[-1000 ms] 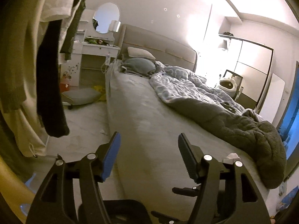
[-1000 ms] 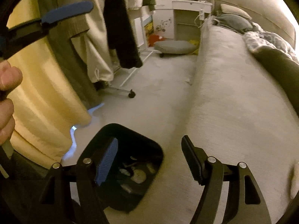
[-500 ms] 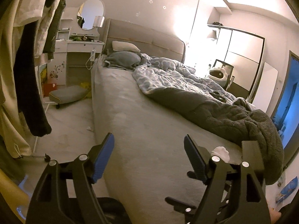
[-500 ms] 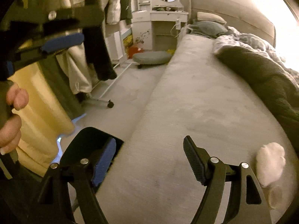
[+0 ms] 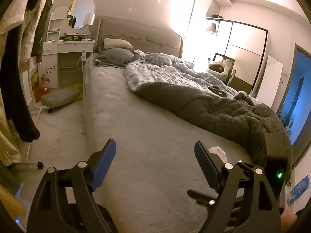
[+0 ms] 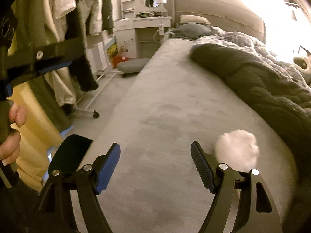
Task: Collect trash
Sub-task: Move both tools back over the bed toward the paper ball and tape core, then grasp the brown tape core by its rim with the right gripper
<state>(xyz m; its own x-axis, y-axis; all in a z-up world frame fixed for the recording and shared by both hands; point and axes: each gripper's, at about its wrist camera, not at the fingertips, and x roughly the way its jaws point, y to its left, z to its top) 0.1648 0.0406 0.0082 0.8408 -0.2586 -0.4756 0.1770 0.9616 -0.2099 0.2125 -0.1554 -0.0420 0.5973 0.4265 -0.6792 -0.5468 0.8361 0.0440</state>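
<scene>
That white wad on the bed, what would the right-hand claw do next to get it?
Probably shift right until the white wad sits between the fingers. The right gripper is open and empty, and the wad lies on the bed just outside its right finger.

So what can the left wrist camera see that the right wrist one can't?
Only the left wrist view shows the wardrobe and blue doorway. Only the right wrist view shows the black bin on the floor beside the bed. Both show the bed, white tissue wad, dark blanket and an open hand-held gripper.
</scene>
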